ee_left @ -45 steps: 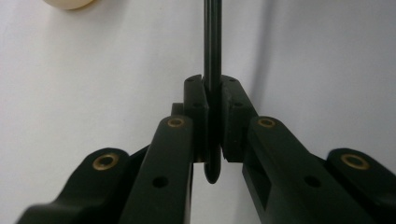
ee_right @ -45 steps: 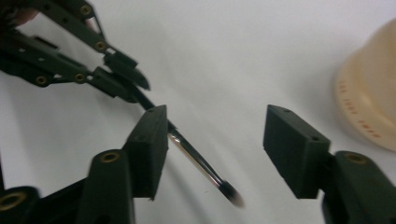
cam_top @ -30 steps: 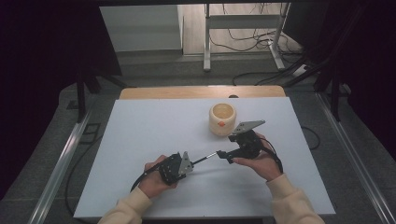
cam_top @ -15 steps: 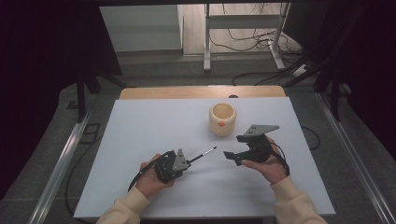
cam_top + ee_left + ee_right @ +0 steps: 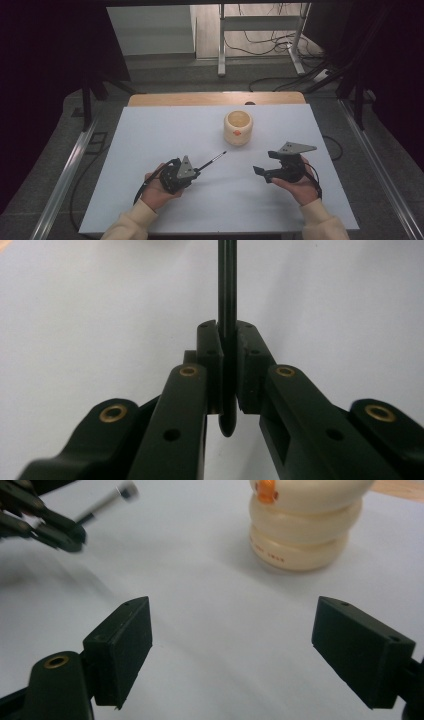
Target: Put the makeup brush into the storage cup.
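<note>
A thin black rod (image 5: 212, 160) with a pale tip is gripped at its near end by the left tongs (image 5: 196, 173), low on the white worktop (image 5: 150, 135) and left of its middle, the free end slanting up and away toward a cream pot (image 5: 238, 127). In the left gripper view the rod (image 5: 226, 285) is seen clamped between the two black pads, its rounded butt poking out just behind them; this is not resolved from above, where the tongs are largely covered by the grey plate and the left hand (image 5: 157, 189). In the right gripper view the right tongs (image 5: 232, 645) are spread wide with nothing between them, the ribbed pot (image 5: 305, 522) with its orange mark stands ahead and to the right, and the left tongs (image 5: 70, 532) with the rod's tip (image 5: 127, 490) are seen blurred at the upper left. Compared with a second ago, when the two tongs met over the rod near the worktop's middle, the right tongs (image 5: 260, 171) have been drawn back to the right and released, and the rod is left in the left tongs alone. The two tongs are now well apart with bare worktop between them; the pot stands well clear beyond, and the right hand (image 5: 295, 182) is held near the right front edge.
</note>
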Demonstrator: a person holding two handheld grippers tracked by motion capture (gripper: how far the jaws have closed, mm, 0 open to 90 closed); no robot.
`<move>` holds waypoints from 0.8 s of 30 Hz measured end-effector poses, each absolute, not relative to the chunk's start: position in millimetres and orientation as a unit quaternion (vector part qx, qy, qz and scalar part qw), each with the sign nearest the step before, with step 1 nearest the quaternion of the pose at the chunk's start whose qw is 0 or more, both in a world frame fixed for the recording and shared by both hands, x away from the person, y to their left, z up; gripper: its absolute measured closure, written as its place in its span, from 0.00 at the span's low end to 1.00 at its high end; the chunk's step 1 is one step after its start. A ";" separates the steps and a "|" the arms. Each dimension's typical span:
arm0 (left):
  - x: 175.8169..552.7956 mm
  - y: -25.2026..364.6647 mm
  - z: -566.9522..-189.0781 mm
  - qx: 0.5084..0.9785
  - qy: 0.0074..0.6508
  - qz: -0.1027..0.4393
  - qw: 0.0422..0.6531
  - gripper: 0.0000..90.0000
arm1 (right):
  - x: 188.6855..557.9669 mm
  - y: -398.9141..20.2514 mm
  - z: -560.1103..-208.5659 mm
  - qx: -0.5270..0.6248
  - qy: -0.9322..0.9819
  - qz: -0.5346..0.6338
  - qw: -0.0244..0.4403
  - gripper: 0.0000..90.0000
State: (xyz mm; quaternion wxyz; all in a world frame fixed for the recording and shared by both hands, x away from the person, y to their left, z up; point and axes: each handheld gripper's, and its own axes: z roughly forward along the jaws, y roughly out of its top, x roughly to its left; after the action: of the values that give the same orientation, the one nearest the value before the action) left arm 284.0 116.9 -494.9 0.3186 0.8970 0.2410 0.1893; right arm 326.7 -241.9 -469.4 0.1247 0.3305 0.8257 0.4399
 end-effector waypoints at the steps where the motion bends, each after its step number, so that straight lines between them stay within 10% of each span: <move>1: 284.2 118.3 -494.4 0.895 0.243 0.187 0.323 0.93 | 326.1 -243.4 -470.9 0.334 0.825 0.438 0.126 0.19; 24: 282.4 118.1 -487.5 0.878 0.258 0.179 0.360 0.93 | 322.0 -238.4 -472.3 0.338 0.807 0.468 0.124 0.21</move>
State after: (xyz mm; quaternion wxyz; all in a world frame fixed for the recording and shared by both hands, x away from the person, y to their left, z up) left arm 282.4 118.1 -487.5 0.3604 0.8785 0.2577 0.1788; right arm 322.0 -238.4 -472.3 0.1239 0.3380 0.8073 0.4677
